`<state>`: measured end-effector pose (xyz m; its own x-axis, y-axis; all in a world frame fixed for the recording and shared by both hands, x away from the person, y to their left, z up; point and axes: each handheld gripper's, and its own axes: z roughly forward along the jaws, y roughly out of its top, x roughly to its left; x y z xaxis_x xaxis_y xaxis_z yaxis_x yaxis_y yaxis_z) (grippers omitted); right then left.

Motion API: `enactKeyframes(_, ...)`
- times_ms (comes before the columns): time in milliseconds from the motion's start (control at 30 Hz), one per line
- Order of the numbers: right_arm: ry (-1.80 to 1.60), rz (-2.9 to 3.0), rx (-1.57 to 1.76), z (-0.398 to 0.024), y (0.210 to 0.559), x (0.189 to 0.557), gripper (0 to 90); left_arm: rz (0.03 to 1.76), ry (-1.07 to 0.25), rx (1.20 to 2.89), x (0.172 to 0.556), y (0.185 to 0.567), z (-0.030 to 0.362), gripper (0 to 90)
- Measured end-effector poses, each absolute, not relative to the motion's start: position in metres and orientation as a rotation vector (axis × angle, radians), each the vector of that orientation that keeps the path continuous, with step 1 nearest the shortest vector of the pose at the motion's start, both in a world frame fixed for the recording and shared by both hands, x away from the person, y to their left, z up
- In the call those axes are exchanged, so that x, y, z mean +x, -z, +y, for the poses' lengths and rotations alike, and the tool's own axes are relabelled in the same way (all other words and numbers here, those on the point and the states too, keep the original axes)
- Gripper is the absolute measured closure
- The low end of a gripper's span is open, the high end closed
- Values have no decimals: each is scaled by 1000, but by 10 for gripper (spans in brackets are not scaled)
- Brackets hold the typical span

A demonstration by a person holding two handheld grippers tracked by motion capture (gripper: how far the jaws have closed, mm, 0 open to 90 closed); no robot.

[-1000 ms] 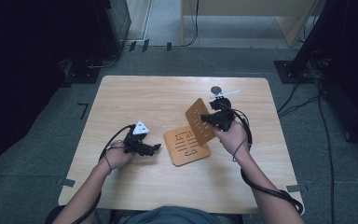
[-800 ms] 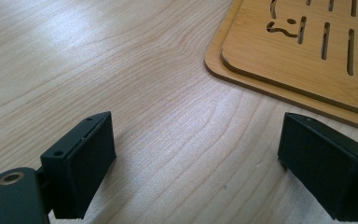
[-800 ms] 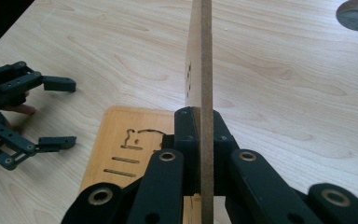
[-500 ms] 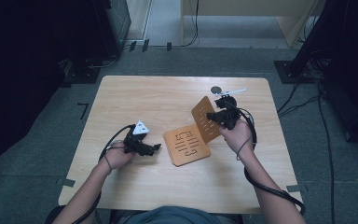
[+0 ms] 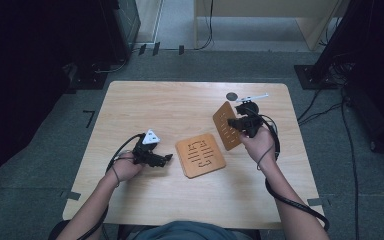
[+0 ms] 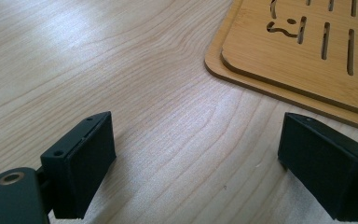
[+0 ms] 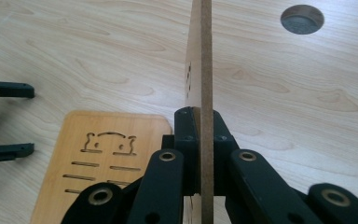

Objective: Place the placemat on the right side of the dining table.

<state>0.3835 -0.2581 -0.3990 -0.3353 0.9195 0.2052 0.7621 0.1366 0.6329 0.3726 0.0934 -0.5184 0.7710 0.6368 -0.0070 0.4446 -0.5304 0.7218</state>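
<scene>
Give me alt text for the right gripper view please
The right gripper has its black jaws shut on a thin wooden board held on edge above a pale wooden table. A slotted wooden trivet lies flat at lower left, and a dark round hole sits at upper right.

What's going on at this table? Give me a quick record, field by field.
Surface: wooden table
Right gripper: jaws shut on a slotted wooden board, held up on edge above the table
Left gripper: jaws open, nothing between them, low over the table
Lying flat: second slotted wooden board, between the two hands
Also there: round dark hole in the tabletop near the far edge
</scene>
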Motion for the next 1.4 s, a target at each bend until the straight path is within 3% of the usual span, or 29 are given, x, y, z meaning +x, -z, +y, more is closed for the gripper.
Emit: enactKeyframes(1400,-868,2033,1706,-300,401,390,875,798,-332,2222,373,518,94,99)
